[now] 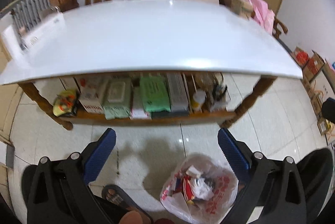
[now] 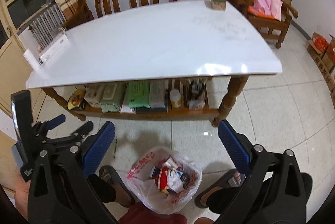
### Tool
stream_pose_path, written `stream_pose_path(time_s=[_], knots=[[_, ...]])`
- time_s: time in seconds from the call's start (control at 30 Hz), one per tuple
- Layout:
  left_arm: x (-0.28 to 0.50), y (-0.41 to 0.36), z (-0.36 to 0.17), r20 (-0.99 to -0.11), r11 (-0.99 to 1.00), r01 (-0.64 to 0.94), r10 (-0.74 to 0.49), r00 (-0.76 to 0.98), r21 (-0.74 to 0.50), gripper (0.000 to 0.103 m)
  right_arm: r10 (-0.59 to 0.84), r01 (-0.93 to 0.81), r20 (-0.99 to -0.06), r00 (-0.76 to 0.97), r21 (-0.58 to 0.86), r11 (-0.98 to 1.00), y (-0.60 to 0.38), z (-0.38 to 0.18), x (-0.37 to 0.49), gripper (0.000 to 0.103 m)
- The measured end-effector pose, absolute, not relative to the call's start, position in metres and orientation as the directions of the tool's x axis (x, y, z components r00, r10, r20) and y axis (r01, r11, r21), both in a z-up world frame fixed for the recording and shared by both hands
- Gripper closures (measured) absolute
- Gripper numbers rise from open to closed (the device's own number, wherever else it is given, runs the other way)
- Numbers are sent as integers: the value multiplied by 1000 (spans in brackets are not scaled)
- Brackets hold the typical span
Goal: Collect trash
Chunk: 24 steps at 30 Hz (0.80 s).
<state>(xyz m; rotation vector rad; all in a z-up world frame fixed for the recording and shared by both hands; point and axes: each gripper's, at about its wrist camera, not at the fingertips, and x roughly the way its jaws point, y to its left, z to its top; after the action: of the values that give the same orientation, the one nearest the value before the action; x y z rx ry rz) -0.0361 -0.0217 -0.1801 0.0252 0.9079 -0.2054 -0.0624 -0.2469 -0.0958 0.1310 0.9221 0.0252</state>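
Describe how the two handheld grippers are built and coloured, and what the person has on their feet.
Both the left gripper and the right gripper have black plastic frames with slotted, triangular linkage arms joined by round silver pivot bolts. Their fingers carry blue ribbed pads. In the right wrist view, the left gripper also shows a tall black handle block. The person wears dark open-toed sandals.

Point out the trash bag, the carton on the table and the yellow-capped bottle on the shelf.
trash bag point(image 2: 136, 184), right wrist view, its left plastic wall.
carton point(image 2: 218, 0), right wrist view, its front face.
bottle point(image 2: 175, 98), right wrist view, its body.
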Motion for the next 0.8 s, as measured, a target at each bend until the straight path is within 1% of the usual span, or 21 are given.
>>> stream_pose_path(time_s=[0.23, 0.4, 0.53, 0.8], knots=[[-35, -4, -121, -703, 988, 154, -123, 701, -20, 8, 39, 43, -732, 680, 93, 995, -247, -57, -59, 7], [-32, 8, -94, -658, 992, 127, -107, 745, -17, 8, 17, 43, -680, 733, 70, 997, -241, -35, -56, 7], [-32, 13, -87, -646, 993, 116, -99, 757, -17, 8, 22, 36, -655, 755, 75, 997, -238, -25, -55, 7], [-35, 19, -84, -641, 994, 112, -97, 762, -17, 8, -9, 35, -631, 776, 29, 999, -232, -18, -55, 7]])
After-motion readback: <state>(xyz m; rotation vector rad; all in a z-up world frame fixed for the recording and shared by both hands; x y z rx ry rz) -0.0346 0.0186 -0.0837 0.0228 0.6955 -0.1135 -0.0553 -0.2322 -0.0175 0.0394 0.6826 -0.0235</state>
